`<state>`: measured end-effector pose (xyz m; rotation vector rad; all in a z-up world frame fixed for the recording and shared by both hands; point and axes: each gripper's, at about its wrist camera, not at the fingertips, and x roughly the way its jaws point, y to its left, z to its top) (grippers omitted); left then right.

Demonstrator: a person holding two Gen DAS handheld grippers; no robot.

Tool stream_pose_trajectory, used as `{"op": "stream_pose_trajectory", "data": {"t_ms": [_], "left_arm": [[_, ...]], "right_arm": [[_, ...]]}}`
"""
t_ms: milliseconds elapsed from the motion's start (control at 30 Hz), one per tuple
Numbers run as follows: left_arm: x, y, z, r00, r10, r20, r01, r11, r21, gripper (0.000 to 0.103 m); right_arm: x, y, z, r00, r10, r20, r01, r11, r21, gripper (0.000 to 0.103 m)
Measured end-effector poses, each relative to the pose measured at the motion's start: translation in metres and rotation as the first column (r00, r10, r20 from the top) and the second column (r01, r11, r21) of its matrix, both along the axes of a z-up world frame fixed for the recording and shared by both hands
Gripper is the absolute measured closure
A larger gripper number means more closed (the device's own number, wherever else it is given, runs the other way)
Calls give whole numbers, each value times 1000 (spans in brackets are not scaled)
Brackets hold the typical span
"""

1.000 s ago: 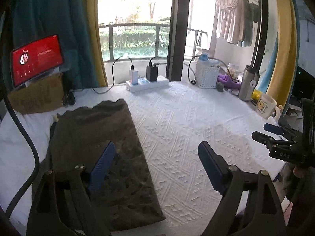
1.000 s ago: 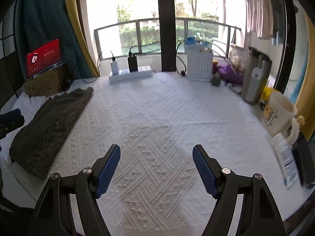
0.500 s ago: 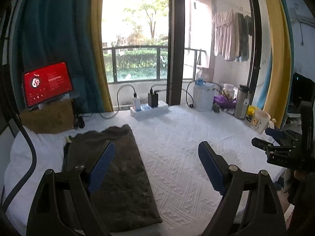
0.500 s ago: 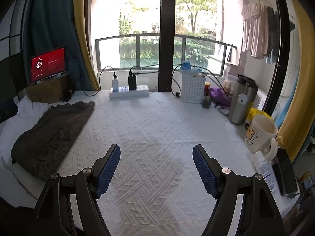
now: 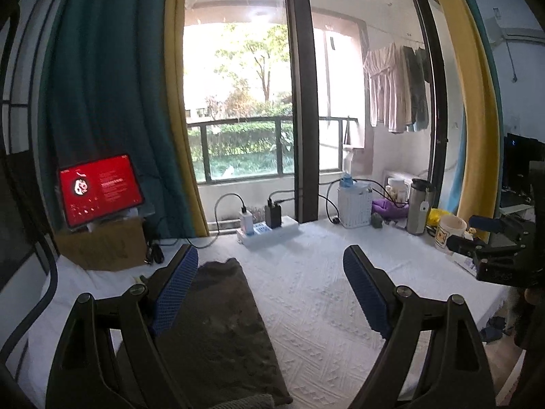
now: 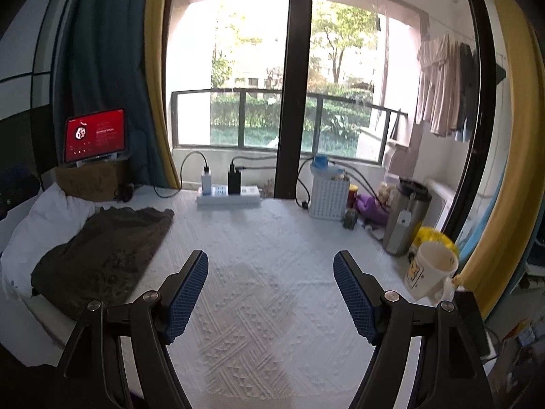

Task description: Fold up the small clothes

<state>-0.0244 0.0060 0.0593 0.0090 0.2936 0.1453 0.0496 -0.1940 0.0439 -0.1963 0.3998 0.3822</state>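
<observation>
While both hover above the white-covered table [image 6: 272, 238], the left tool [image 5: 269, 272] and right tool [image 6: 270, 277] gape wide, gripping nothing. Beyond them a dark folded garment [image 6: 102, 248] lies flat at the table's left side, its edge against a white pillow [image 6: 44, 225]. Farther back sit a power strip [image 6: 228, 197] and a white basket [image 6: 328, 197].

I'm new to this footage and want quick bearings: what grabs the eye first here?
The glowing red tablet screen propped at far left, beside the bright balcony window. On the white textured cloth, a dark folded garment lies at left; both open tools hover, holding nothing.
</observation>
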Motion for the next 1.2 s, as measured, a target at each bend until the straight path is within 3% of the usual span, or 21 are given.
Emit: {"op": "stream_pose_trajectory", "data": {"t_ms": [100, 233, 500, 633, 1200], "left_arm": [[-7, 0, 5, 1000, 15, 25, -15, 1000, 26, 6], [-14, 0, 9, 998, 34, 48, -37, 998, 58, 5], [-25, 12, 19, 994, 44, 97, -47, 999, 24, 4], [-29, 16, 26, 993, 49, 110, -52, 998, 21, 4], [-67, 44, 55, 970, 152, 191, -153, 988, -13, 2]], "right_arm": [[-8, 3, 10, 1000, 2, 26, -2, 1000, 0, 25], [-18, 9, 22, 999, 16, 48, -16, 1000, 0, 24], [-35, 22, 44, 995, 25, 92, -25, 1000, 1, 22], [-45, 24, 58, 991, 32, 132, -36, 999, 31, 6], [-81, 37, 98, 971, 70, 230, -91, 993, 81, 4]]}}
